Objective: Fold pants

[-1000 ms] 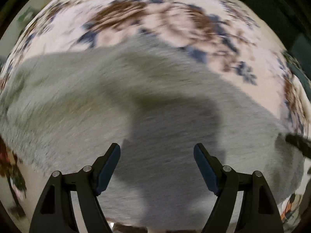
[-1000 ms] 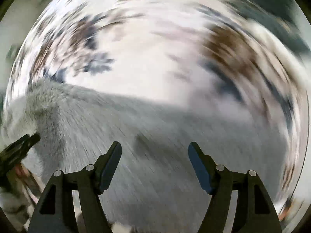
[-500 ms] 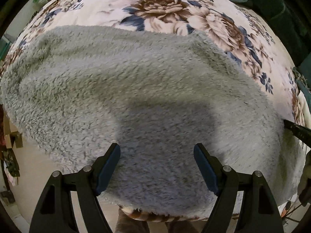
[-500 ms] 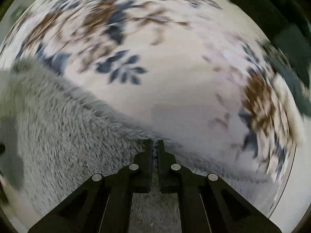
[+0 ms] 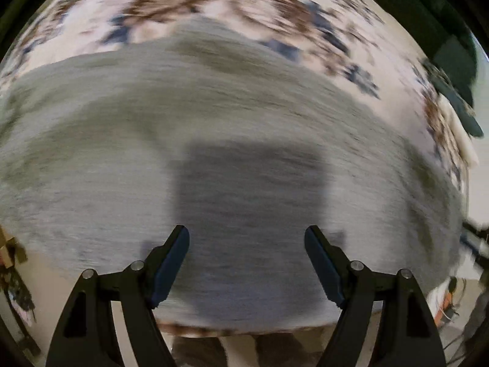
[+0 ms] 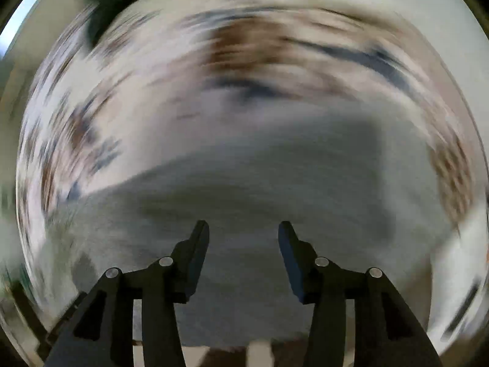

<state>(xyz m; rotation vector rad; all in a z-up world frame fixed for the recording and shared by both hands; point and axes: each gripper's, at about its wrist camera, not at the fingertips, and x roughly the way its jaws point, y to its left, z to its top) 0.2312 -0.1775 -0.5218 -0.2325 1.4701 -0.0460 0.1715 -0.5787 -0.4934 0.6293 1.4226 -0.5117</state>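
Observation:
The grey fleece pants (image 5: pixel 214 128) lie spread flat on a floral bedspread (image 5: pixel 189 9) and fill most of the left wrist view. My left gripper (image 5: pixel 247 234) is open and empty, hovering above the pants near their front edge. In the right wrist view the pants (image 6: pixel 259 189) fill the lower half, blurred by motion. My right gripper (image 6: pixel 243 229) is partly open and empty above the fleece.
The floral bedspread (image 6: pixel 244 46) stretches beyond the pants. Dark green fabric (image 5: pixel 452 61) lies at the bed's far right edge. The bed's front edge and floor (image 5: pixel 238 345) show between the left fingers. Both views are motion-blurred.
My right gripper was shut half a second ago and now stands open; its view has swung over the pants. My left gripper stayed open and shifted over the fleece.

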